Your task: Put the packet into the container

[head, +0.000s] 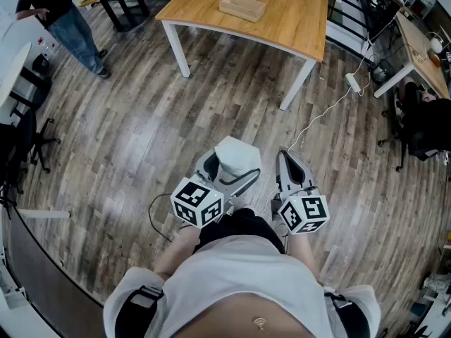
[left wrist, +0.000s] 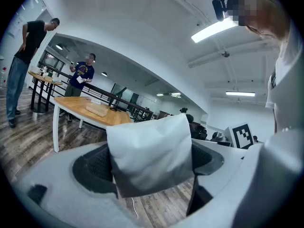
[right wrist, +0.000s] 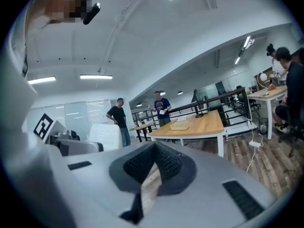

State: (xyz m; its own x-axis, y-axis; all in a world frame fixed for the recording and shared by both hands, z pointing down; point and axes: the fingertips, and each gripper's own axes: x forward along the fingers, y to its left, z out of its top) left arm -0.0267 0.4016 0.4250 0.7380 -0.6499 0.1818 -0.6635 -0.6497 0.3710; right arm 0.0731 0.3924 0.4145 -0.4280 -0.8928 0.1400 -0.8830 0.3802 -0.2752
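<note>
The left gripper (head: pixel 230 172) has its 2 wide-set jaws clamped on the white packet (left wrist: pixel 151 156), which hides much of the pads. The right gripper (right wrist: pixel 153 169) has its jaws together on nothing, with only a sliver of floor showing between them. The wooden container (head: pixel 242 7) sits well apart on the table (head: pixel 296 27), its inside too small to make out.

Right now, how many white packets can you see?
1. The white packet is gripped between the left gripper's jaws, up off the floor. The right gripper is shut and empty, and the wooden table shows none. More could be hidden out of view.
</note>
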